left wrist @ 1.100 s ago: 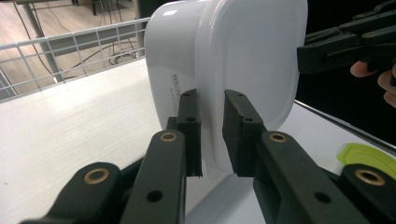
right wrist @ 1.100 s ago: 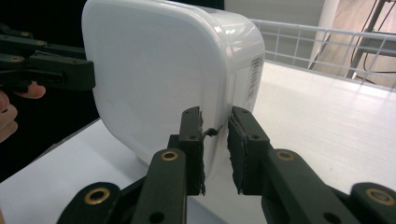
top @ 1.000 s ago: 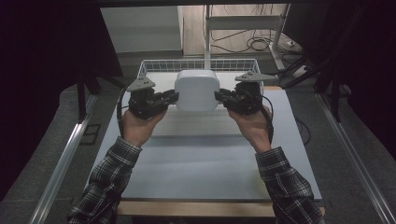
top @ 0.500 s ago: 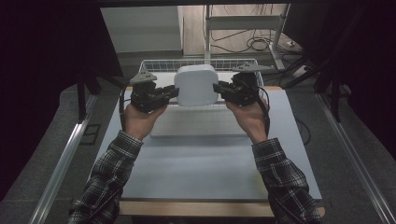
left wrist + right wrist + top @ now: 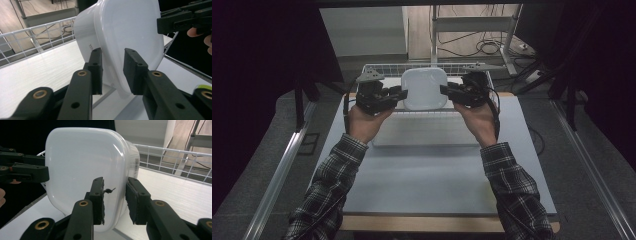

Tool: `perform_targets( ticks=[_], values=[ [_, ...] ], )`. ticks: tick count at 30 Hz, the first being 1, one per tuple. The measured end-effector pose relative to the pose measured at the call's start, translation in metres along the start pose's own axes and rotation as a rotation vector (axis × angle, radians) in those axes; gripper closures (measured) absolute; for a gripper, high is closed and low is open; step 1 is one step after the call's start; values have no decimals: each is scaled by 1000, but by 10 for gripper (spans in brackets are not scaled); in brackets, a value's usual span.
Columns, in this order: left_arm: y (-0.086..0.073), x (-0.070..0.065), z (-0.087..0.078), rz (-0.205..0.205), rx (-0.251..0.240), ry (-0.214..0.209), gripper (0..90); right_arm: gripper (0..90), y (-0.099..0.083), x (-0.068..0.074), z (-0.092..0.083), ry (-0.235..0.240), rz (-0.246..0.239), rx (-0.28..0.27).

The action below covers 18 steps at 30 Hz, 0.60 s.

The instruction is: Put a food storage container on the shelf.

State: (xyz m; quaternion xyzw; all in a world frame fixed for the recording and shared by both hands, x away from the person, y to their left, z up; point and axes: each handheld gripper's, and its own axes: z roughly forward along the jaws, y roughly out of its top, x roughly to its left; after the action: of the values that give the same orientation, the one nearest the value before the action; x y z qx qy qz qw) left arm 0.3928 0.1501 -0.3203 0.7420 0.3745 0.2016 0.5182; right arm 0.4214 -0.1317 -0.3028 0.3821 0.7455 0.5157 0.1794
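White plastic tub (image 5: 424,88) sits upside down over the wire basket (image 5: 384,68) at the table's (image 5: 432,175) far edge. Left hand-held gripper (image 5: 399,93) and right hand-held gripper (image 5: 446,90) flank it; both sets of jaws have just been opening, the rim between the pads without being pressed.

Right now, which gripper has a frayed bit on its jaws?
The right gripper: a curl juts from one jaw; the left gripper's are clean. Both grippers' jaws have just been opening, the white tub's rim between them.
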Motion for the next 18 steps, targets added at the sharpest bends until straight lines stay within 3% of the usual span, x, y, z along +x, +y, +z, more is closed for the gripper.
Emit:
perform_targets(
  ticks=[11,18],
  values=[
    [0,2,7,-3,6,1,623,609,1,0,6,-17,-18,-9],
    [3,7,13,-2,15,25,577,581,1,0,13,-24,-25,-2]
  ],
)
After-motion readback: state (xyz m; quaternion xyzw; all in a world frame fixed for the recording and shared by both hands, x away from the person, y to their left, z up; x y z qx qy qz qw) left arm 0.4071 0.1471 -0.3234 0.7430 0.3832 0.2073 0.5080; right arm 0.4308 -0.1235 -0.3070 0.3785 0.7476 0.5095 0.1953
